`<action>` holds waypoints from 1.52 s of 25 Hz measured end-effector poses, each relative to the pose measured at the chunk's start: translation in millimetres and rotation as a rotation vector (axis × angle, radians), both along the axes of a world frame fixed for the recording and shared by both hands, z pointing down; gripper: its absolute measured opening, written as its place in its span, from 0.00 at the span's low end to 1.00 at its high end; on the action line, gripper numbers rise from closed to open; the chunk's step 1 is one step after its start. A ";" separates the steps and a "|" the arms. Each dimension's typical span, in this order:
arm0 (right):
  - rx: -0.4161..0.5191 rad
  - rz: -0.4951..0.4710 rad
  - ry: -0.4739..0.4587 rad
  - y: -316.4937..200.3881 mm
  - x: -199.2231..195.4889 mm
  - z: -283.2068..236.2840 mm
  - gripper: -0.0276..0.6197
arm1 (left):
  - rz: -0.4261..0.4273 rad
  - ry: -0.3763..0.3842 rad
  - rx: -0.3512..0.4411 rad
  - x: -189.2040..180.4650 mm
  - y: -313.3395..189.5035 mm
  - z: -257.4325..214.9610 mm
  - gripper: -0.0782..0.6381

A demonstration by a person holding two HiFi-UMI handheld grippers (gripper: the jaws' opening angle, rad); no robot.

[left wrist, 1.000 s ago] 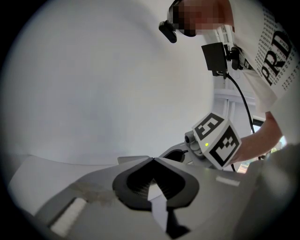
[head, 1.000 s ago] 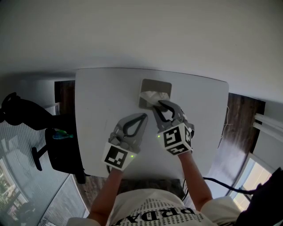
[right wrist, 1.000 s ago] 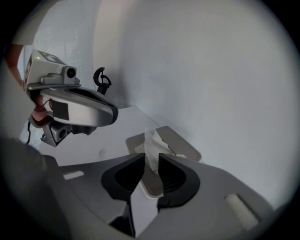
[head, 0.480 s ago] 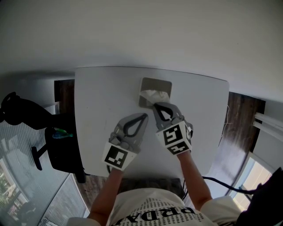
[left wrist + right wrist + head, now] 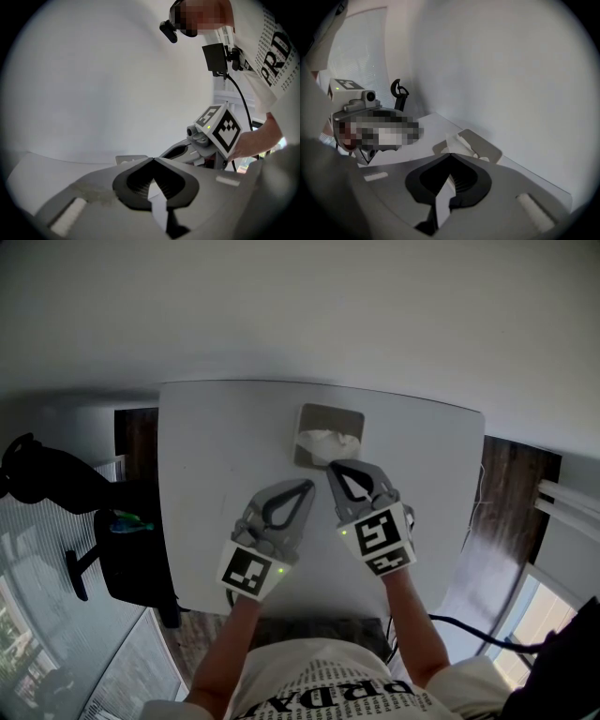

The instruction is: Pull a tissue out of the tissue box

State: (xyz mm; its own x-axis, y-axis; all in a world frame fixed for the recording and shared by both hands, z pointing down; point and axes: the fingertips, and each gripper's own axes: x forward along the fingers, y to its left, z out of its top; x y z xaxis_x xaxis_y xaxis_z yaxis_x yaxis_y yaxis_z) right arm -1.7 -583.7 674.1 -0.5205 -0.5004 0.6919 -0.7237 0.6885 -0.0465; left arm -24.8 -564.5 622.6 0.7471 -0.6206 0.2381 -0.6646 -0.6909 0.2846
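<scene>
**Tissue box just ahead of two closed grippers**

Tissue box point(image 5: 330, 417) sits at the far middle of the white table point(image 5: 206, 456), with a crumpled tissue point(image 5: 325, 440) standing out of its top slot. In the right gripper view the box's near edge is hidden behind the jaws. In the left gripper view only a corner of the box peeks over the jaws, and the tissue is out of sight. The right gripper point(image 5: 331, 467) has its tips pressed together with nothing between them. They lie at the box's near edge, but I cannot tell whether they touch it. The tissue is just beyond them and apart. The left gripper point(image 5: 307, 486) is likewise closed and empty, beside the right one and farther from the box.
</scene>
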 end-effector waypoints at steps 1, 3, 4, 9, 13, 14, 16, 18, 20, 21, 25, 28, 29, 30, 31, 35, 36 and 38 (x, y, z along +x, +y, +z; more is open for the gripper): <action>-0.002 0.001 -0.004 1.0 -0.2 -0.6 0.05 | 0.001 -0.001 0.000 0.1 0.3 -0.5 0.10; -0.005 0.001 -0.009 2.3 -0.5 -1.3 0.05 | -0.001 0.004 0.001 0.4 0.1 -2.0 0.10; -0.006 0.000 -0.010 2.7 -0.7 -1.4 0.05 | -0.002 0.008 0.002 0.6 -0.2 -3.0 0.10; -0.010 0.000 -0.011 6.0 -0.2 -5.2 0.05 | 0.005 0.004 0.011 0.5 0.1 -7.8 0.10; -0.001 0.009 -0.029 6.7 0.5 -15.7 0.05 | 0.003 0.008 0.031 -0.3 -0.6 -16.8 0.10; 0.000 0.008 -0.030 7.2 1.3 -18.8 0.05 | 0.003 0.008 0.035 0.0 -0.1 -19.4 0.10; -0.009 0.008 -0.035 9.6 3.3 -24.9 0.05 | 0.006 0.008 0.042 0.8 2.2 -25.6 0.10; -0.025 0.019 -0.060 13.3 4.2 -29.4 0.05 | 0.007 0.009 0.046 0.6 5.9 -32.6 0.10; -0.035 0.029 -0.077 17.2 5.9 -33.9 0.05 | 0.011 0.004 0.055 -0.2 10.5 -40.0 0.10; -0.035 0.031 -0.080 19.3 7.3 -36.9 0.05 | 0.014 0.001 0.061 -0.5 13.3 -44.2 0.10; -0.037 0.037 -0.086 33.1 13.8 -55.1 0.05 | 0.009 -0.005 0.076 -2.6 27.6 -62.7 0.10; -0.035 0.041 -0.095 45.5 14.6 -71.9 0.05 | 0.003 0.001 0.080 -7.3 40.7 -75.7 0.10; -0.025 0.045 -0.110 49.6 13.5 -77.1 0.05 | 0.001 0.010 0.071 -8.8 47.1 -79.9 0.10; -0.021 0.050 -0.128 55.1 12.4 -82.0 0.05 | 0.001 0.018 0.060 -10.1 54.8 -83.6 0.10; -0.021 0.058 -0.148 60.9 11.4 -87.1 0.05 | 0.004 0.022 0.049 -11.3 63.0 -86.6 0.10; -0.012 0.077 -0.216 76.8 6.9 -112.3 0.05 | 0.043 -0.005 0.045 -14.0 88.7 -95.2 0.10; -0.008 0.078 -0.224 82.2 6.1 -118.5 0.05 | 0.054 -0.006 0.054 -13.3 95.2 -98.6 0.10; 0.004 0.075 -0.240 94.1 4.3 -131.6 0.05 | 0.069 -0.008 0.076 -12.0 108.0 -106.5 0.10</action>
